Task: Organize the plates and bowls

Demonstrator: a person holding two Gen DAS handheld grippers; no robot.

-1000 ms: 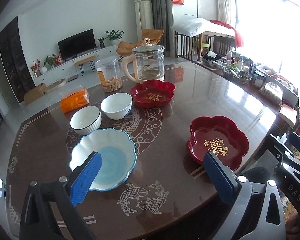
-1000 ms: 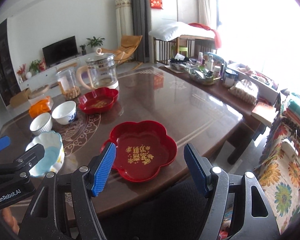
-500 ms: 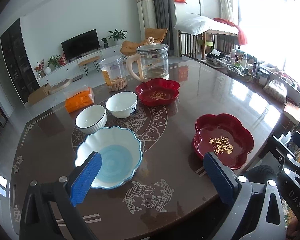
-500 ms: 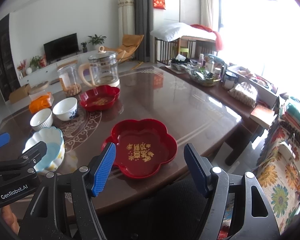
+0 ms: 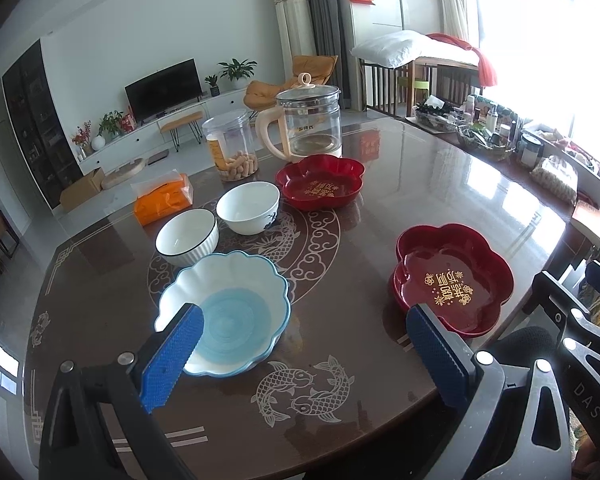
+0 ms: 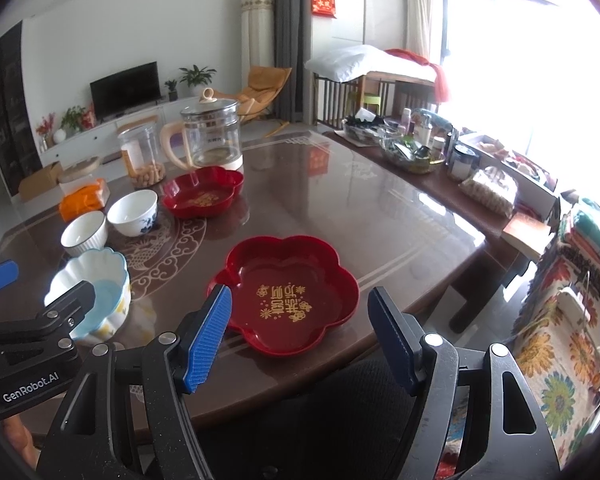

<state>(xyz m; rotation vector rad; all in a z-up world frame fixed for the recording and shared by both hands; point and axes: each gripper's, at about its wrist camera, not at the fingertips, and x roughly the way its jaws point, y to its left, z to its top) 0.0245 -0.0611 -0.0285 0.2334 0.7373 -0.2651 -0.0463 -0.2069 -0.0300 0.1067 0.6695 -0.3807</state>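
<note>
On the dark table a scalloped blue-and-white bowl (image 5: 224, 312) lies near the front left, with two white bowls (image 5: 187, 237) (image 5: 248, 207) behind it. A red flower-shaped plate (image 5: 454, 276) sits front right and a second red plate (image 5: 320, 186) at mid back. My left gripper (image 5: 300, 356) is open and empty above the front edge, its left pad over the blue bowl. My right gripper (image 6: 300, 332) is open and empty just short of the near red plate (image 6: 288, 292). The blue bowl also shows in the right wrist view (image 6: 96, 292).
A glass kettle (image 5: 310, 122), a clear jar of snacks (image 5: 230, 144) and an orange packet (image 5: 162, 198) stand at the back of the table (image 5: 420, 184). A cluttered side bench (image 6: 440, 152) runs along the right. The left gripper's body (image 6: 32, 340) is at lower left in the right wrist view.
Both grippers have drawn back and risen slightly, so the dishes sit a little further off. Nothing on the table has moved and both grippers stay open.
</note>
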